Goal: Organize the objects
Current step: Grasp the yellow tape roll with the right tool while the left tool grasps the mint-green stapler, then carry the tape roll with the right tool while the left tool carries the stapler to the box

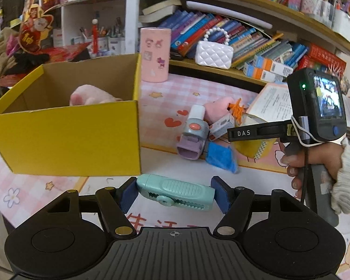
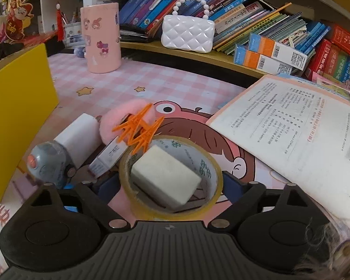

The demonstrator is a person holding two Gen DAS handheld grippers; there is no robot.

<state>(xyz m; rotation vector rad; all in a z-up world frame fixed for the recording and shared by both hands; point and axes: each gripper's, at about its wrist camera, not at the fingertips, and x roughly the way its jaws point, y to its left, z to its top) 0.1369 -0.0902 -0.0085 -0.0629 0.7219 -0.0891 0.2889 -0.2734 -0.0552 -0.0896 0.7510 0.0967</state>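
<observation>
LEFT: left claw (image 1: 173, 194) clamps teal stapler (image 1: 175, 192) above worktop (image 1: 179, 168), beside yellow box (image 1: 65, 137); may slip | RIGHT: right claw (image 2: 171, 184) open, straddling tape roll (image 2: 171, 175); white block (image 2: 165, 177) inside could drop out.

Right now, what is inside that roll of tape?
A pale whitish block sits inside the ring of the tape roll, tilted. An orange clip leans over the roll's far rim. Whatever lies under the block is covered.
</observation>
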